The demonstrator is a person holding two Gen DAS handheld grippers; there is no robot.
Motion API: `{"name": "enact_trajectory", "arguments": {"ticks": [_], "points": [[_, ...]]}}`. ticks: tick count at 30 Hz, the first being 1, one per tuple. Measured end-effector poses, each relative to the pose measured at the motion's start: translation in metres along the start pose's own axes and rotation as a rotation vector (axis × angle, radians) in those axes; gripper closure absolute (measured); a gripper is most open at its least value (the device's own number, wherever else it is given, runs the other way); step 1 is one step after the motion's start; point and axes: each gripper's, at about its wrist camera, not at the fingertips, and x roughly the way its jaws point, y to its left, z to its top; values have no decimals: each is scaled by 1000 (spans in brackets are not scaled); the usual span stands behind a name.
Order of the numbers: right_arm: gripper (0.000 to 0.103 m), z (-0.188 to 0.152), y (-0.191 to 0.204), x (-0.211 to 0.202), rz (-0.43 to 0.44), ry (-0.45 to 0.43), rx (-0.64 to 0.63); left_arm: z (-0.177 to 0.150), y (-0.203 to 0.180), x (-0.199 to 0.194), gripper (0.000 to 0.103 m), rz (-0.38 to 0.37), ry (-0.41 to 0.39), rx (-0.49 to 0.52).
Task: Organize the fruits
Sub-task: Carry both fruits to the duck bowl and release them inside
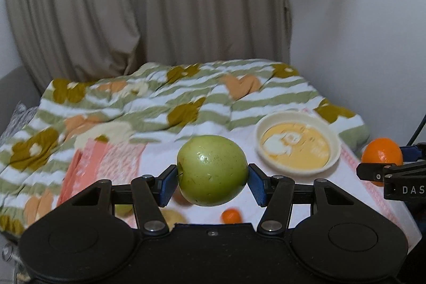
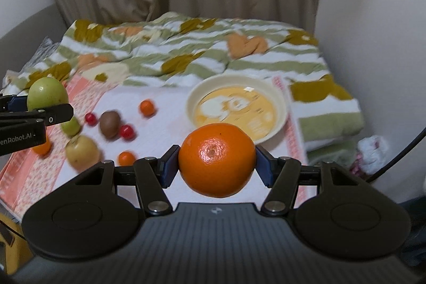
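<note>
My left gripper (image 1: 212,184) is shut on a green apple (image 1: 212,170) and holds it above the white cloth; it also shows at the left of the right wrist view with the apple (image 2: 47,93). My right gripper (image 2: 217,168) is shut on a large orange (image 2: 217,160), held above the cloth in front of a cream bowl (image 2: 237,108) with a yellow inside. The orange also shows in the left wrist view (image 1: 382,155), to the right of the bowl (image 1: 297,141). The bowl holds no fruit.
Loose fruit lies on the cloth to the left: a kiwi (image 2: 109,123), a yellow apple (image 2: 82,151), a small green fruit (image 2: 70,127), red cherry tomatoes (image 2: 126,131), small oranges (image 2: 147,107). A flowered quilt (image 2: 170,55) lies behind. A wall stands to the right.
</note>
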Motion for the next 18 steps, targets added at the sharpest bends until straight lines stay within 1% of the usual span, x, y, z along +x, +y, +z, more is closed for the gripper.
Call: {"name": "enact_trajectory", "arguments": {"ticks": [3, 8, 12, 18], "points": [[28, 16, -18, 2, -23, -18, 17, 16, -12, 14, 42, -40, -9, 8], [28, 42, -42, 16, -58, -35, 54, 42, -28, 52, 42, -109, 2, 37], [28, 62, -59, 40, -88, -29, 92, 60, -40, 89, 42, -157, 25, 69], [28, 86, -80, 87, -123, -4, 136, 78, -59, 155, 42, -224, 82, 132]]}}
